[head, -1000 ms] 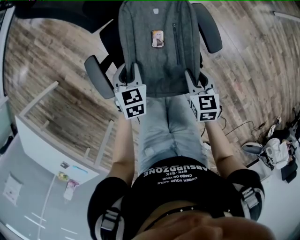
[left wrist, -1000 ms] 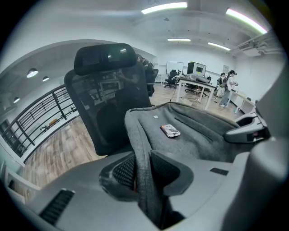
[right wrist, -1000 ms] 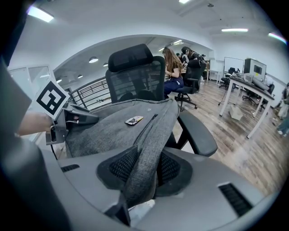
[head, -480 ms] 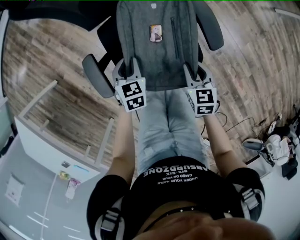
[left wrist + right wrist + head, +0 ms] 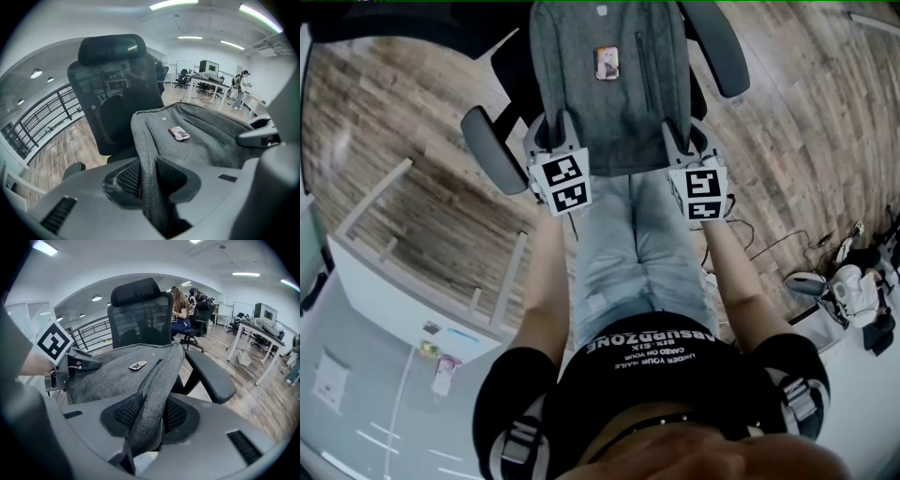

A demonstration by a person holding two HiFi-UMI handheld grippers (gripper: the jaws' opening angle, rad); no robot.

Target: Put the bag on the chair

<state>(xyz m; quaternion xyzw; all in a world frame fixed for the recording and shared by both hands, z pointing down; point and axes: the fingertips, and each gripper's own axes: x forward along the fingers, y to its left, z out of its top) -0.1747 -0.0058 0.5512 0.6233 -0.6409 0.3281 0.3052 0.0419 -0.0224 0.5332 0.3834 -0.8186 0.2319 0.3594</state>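
Observation:
A grey fabric bag (image 5: 605, 89) with a small patch and a zip hangs flat between my two grippers, over the seat of a black office chair (image 5: 487, 145). My left gripper (image 5: 555, 141) is shut on the bag's left edge, and the cloth (image 5: 147, 173) is pinched between its pads. My right gripper (image 5: 686, 141) is shut on the bag's right edge (image 5: 152, 404). The chair's backrest and headrest (image 5: 112, 49) stand behind the bag (image 5: 197, 136). In the right gripper view the bag (image 5: 117, 371) lies in front of the chair back (image 5: 140, 315), with an armrest (image 5: 211, 376) at its right.
The chair's two armrests flank the bag (image 5: 717, 47). A white desk (image 5: 384, 319) lies at the lower left and another with gear (image 5: 853, 291) at the right. Wood floor (image 5: 403, 112) surrounds the chair. People and desks are far back in the room (image 5: 241, 89).
Both grippers have carried the bag a little farther forward over the chair seat. The grips have not changed.

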